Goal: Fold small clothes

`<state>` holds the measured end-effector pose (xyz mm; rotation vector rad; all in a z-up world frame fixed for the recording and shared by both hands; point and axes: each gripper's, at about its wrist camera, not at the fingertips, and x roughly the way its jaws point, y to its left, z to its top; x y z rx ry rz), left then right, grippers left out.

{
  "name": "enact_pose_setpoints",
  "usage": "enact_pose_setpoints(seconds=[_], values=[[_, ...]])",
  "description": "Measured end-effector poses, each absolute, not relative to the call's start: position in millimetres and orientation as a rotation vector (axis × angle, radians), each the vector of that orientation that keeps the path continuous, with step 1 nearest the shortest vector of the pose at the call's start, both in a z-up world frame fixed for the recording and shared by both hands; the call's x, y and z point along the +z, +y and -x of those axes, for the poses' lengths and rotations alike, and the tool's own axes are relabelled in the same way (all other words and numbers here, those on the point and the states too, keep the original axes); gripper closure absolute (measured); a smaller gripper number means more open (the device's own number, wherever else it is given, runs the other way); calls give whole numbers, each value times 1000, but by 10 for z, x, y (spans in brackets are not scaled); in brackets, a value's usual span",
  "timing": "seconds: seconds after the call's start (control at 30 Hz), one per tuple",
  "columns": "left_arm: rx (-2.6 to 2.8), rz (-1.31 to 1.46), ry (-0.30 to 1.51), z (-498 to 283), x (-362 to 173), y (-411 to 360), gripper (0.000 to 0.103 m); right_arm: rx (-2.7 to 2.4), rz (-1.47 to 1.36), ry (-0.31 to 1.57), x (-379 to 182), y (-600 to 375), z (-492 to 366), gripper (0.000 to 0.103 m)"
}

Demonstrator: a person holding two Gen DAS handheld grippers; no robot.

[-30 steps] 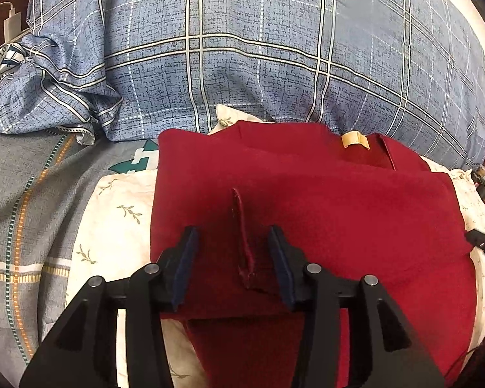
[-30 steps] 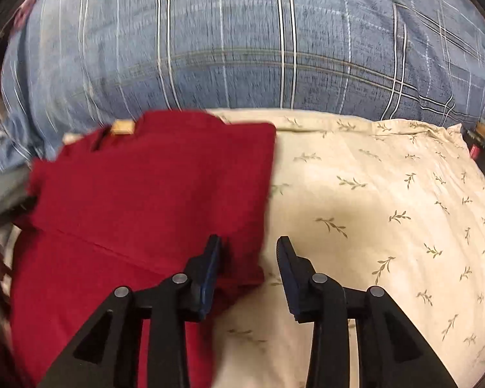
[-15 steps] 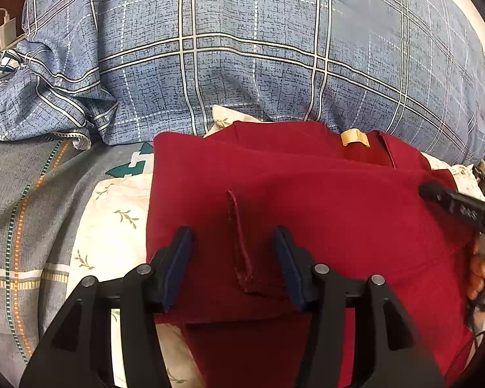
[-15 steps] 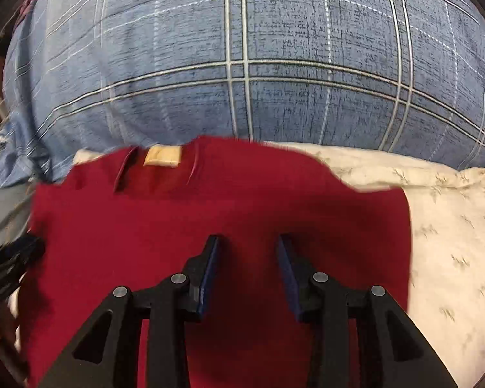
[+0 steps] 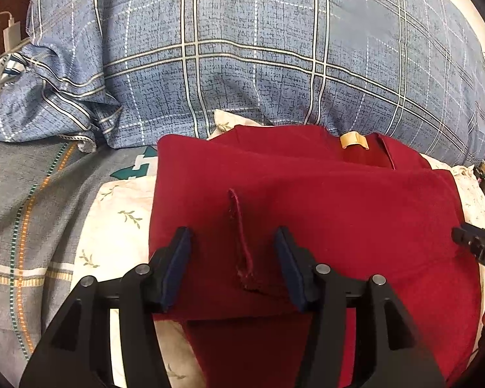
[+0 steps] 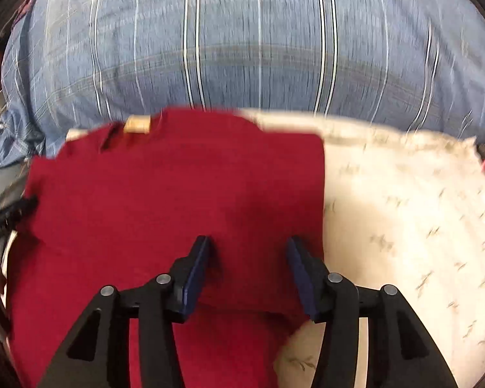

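Red shirt [image 5: 307,213] folded on a cream leaf-print pillow [image 5: 119,223], tan neck label [image 5: 354,140] at the far edge, against a big blue plaid cushion [image 5: 242,48]. Small raised ridge of red cloth [image 5: 241,236] standing between the fingers of the left tongs [image 5: 232,258], spread wide, gripping nothing. Right tongs [image 6: 249,268] likewise wide open and empty, hovering over the shirt's near right part [image 6: 177,200], close to its right edge; view blurred. Grey striped sheet [image 5: 32,194] off to the left.
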<state>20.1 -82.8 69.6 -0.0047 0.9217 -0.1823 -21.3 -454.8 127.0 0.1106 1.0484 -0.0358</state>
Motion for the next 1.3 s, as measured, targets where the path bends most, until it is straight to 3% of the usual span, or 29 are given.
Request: enact_pose_setpoints(seconds=[0.37, 0.47, 1.3], values=[[-164, -11, 893, 430, 1077, -725, 29, 22, -125, 1026, 1688, -4528, 742, 46], [-168, 33, 912, 591, 1077, -633, 29, 12, -119, 1020, 1706, -4547, 834, 39], [-161, 143, 954, 378, 994, -551, 29, 58, -165, 987, 1560, -4218, 729, 39]])
